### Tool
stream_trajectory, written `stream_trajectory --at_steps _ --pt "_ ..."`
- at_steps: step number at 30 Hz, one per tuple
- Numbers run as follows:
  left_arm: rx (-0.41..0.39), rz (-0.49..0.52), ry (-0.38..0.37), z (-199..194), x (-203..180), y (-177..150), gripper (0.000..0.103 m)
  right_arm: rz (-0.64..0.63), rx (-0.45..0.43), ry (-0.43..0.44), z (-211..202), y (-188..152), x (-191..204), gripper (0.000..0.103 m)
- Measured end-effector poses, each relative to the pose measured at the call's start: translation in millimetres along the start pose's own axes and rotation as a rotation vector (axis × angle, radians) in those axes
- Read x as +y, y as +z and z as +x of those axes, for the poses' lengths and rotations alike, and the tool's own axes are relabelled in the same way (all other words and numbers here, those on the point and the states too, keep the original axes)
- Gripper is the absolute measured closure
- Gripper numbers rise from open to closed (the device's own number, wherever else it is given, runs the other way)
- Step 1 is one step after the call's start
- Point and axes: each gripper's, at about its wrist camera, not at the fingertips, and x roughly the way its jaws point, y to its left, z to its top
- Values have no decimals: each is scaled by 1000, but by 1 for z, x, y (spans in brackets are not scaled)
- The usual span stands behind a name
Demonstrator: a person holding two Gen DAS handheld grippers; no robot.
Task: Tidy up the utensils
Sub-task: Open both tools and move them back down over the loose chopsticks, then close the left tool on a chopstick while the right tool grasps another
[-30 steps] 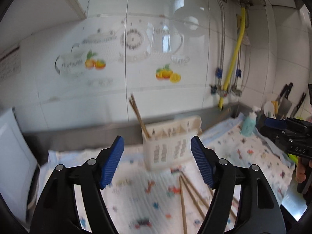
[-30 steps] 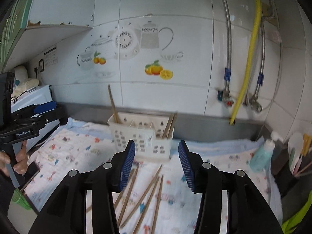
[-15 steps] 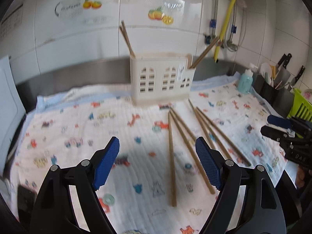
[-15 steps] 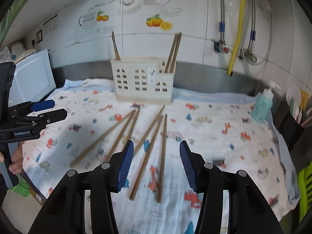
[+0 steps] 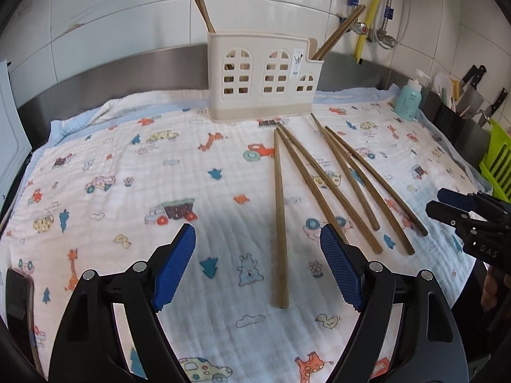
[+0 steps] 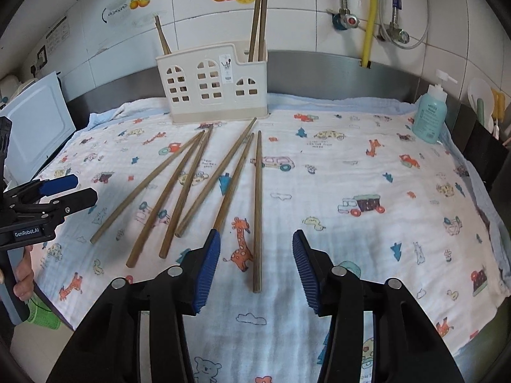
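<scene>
Several brown chopsticks (image 6: 191,185) lie fanned out on a patterned cloth (image 5: 127,166) in front of a cream holder (image 5: 262,76). The holder has chopsticks standing at its left end (image 5: 201,6) and right end (image 5: 338,32). My left gripper (image 5: 256,229) hangs open and wide over the near end of the leftmost chopstick (image 5: 279,217). My right gripper (image 6: 256,233) hovers low over the rightmost chopstick (image 6: 257,198). Its jaws are closing with that stick lying between them, and the pads are not touching it. Each gripper also shows at the edge of the other view: the right (image 5: 447,204), the left (image 6: 73,188).
A teal soap bottle (image 6: 429,118) stands at the cloth's back right. A black box of knives and utensils (image 5: 447,118) and a green rack (image 5: 498,162) sit further right. A white appliance (image 6: 35,121) stands at the left. A phone (image 5: 19,300) lies at the cloth's near left edge.
Both grippers came down and tipped from facing the tiled wall to facing the chopsticks on the cloth. The right jaws narrowed a little; the left jaws widened a little.
</scene>
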Motion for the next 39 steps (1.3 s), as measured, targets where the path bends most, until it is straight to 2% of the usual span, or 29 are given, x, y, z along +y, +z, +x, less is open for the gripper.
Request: stream_trajectory --at_steps 3,7,14,23,24,26,28,33,35,37,39 --pt "15 -7 -5 5 0 -3 23 3 19 8 7 -3 0 65" --pt "28 2 -2 9 -2 -5 23 20 41 22 16 -4 -1 75" --pt "35 9 5 15 -3 -6 25 22 65 23 26 -5 0 82" --pt "28 10 -3 18 -6 -7 26 23 80 19 34 -6 -1 85" --pt "26 13 1 19 -6 -7 28 24 80 19 34 -6 -1 85" --pt "38 15 -11 22 -7 -7 44 26 82 19 35 -6 -1 87" --pt "49 13 -20 26 -7 -7 47 25 83 16 36 -6 -1 88" --pt "64 32 -36 33 -11 -8 69 26 82 14 36 -6 -2 91" --pt "68 39 -42 35 -14 -8 76 27 81 10 36 -6 -3 93" --pt "74 42 -45 39 -15 -8 76 25 80 8 37 -6 -3 94" --pt "82 42 -58 42 -16 -7 83 18 79 2 37 -6 -2 94"
